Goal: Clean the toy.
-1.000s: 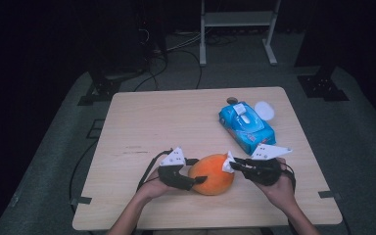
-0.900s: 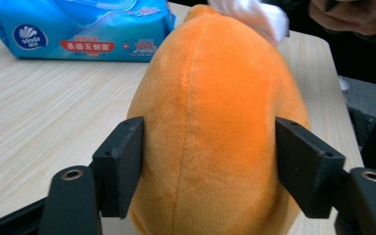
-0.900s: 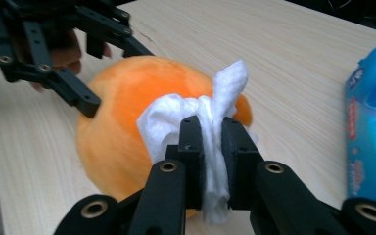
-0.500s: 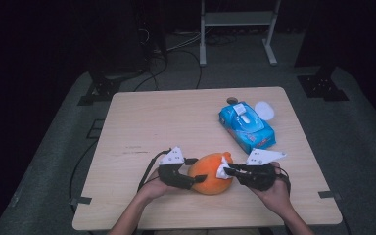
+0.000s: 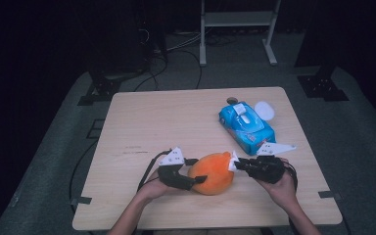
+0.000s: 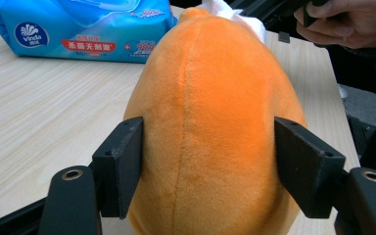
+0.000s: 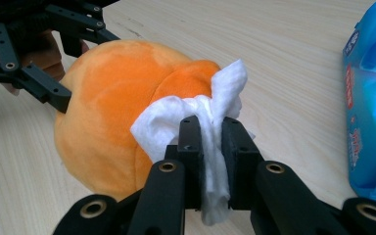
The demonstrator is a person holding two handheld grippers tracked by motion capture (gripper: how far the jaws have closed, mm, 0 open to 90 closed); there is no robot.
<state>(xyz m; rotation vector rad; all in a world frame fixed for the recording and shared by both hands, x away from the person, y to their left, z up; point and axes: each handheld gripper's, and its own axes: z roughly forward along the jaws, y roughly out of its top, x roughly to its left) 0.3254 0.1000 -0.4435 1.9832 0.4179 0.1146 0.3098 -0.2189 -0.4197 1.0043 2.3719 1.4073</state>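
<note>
An orange plush toy (image 5: 211,172) lies on the wooden table (image 5: 176,122) near the front edge. My left gripper (image 5: 196,171) is shut on its left end; in the left gripper view both black pads (image 6: 122,164) press into the orange plush toy (image 6: 210,127). My right gripper (image 5: 236,163) is shut on a crumpled white wet wipe (image 7: 200,117), and the wipe (image 5: 233,159) touches the toy's right end. In the right gripper view the toy (image 7: 117,127) sits just beyond the wipe, with the left gripper (image 7: 63,68) on its far side.
A blue pack of wet wipes (image 5: 246,126) lies at the right of the table, behind my right hand. A white round lid (image 5: 264,110) and a small dark disc (image 5: 231,100) lie beside it. Dark floor with cables and stands surrounds the table.
My right gripper has moved left and slightly down, bringing the wipe against the toy's right end. The left gripper and the toy have stayed put.
</note>
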